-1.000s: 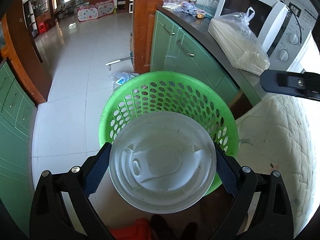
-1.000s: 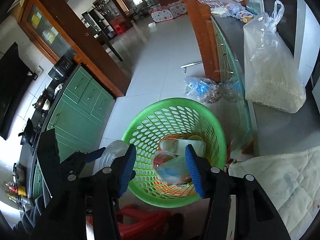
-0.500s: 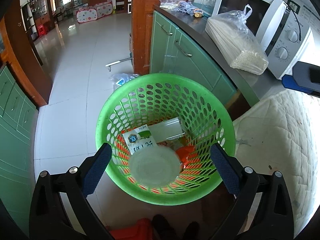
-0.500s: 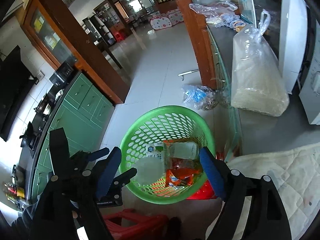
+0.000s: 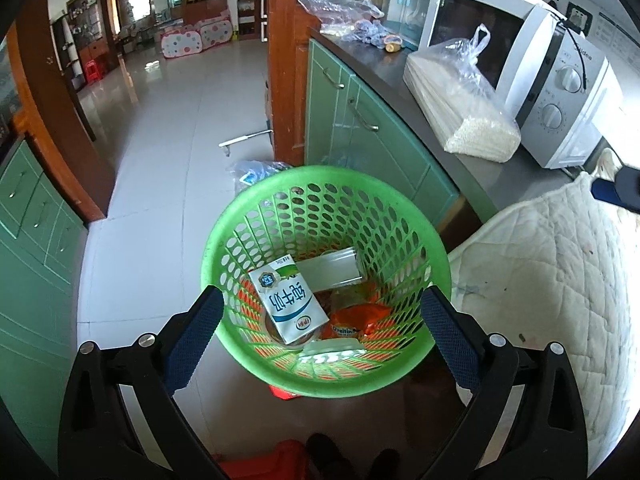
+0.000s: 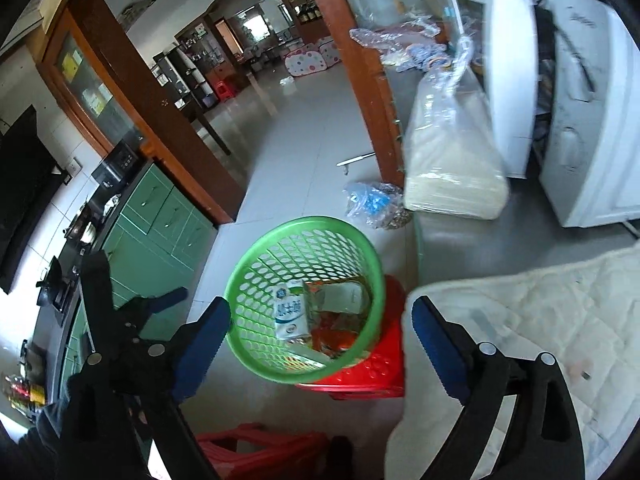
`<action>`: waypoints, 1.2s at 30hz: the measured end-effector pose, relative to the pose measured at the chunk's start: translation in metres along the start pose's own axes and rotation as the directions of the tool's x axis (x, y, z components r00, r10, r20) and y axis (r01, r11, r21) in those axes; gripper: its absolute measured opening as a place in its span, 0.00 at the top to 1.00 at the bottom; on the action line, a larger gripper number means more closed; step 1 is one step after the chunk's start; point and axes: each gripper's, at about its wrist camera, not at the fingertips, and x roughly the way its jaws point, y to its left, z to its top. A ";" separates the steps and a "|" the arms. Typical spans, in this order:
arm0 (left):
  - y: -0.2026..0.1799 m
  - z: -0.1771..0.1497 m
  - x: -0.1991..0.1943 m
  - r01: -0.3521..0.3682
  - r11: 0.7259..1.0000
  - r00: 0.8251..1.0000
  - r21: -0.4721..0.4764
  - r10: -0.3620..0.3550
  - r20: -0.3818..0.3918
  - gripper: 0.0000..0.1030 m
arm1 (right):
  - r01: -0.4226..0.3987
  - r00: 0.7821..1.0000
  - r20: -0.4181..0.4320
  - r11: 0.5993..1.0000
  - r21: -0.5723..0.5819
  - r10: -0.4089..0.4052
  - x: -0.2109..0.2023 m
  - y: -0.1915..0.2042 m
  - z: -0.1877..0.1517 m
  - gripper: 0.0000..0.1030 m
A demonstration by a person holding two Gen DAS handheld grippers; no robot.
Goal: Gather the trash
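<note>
**Both grippers empty over basket; risks from here**

Left gripper [image 5: 318, 322]: jaws wide, nothing between the pads, hanging above the green basket [image 5: 434, 240]. Right gripper [image 6: 320, 328]: jaws wide too, empty, over the basket's right rim and the edge of the quilted cloth [image 6: 560, 312].

Trash is in the basket: milk carton [image 5: 288, 302] leaning on the left inner wall, clear plastic box [image 5: 330, 272] behind it, orange wrapper [image 5: 358, 318] at the bottom, a clear lid [image 5: 330, 350] against the near wall.

Basket sits on a red stool [image 6: 372, 368], not the floor.

Risks, as judged:
- Basket overhangs the stool; a knock from either finger on the rim could tip it and spill the lot.
- A crumpled plastic bag [image 6: 372, 204] lies on the floor beyond the basket's far rim; thin film may slip from wide pads.
- Right-wrist view is blurred near the counter; cannot tell if more trash lies on the cloth.
</note>
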 end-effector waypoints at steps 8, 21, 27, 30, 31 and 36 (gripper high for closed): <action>-0.024 -0.001 -0.036 0.014 1.000 0.998 -0.002 -0.014 0.058 0.05 | 0.102 0.994 0.048 0.995 -0.018 -0.101 -0.045 -0.018 -0.028 0.10; -0.083 -0.012 -0.089 0.029 0.996 0.990 0.083 -0.041 0.136 0.05 | 0.235 0.958 0.152 0.970 0.069 -0.243 -0.120 -0.048 -0.078 0.09; -0.110 -0.022 -0.115 0.018 0.993 0.983 0.117 -0.039 0.182 0.05 | 0.335 0.918 0.201 0.940 0.069 -0.342 -0.151 -0.052 -0.103 0.09; -0.119 -0.026 -0.125 0.024 0.992 0.981 0.122 -0.047 0.186 0.05 | 0.361 0.902 0.224 0.929 0.078 -0.369 -0.166 -0.053 -0.114 0.08; -0.121 -0.028 -0.127 0.021 0.992 0.981 0.122 -0.044 0.191 0.05 | 0.366 0.898 0.231 0.927 0.081 -0.375 -0.172 -0.053 -0.118 0.08; -0.134 -0.035 -0.140 0.052 0.992 0.979 0.117 -0.074 0.192 0.05 | 0.389 0.875 0.265 0.914 0.116 -0.406 -0.198 -0.054 -0.138 0.08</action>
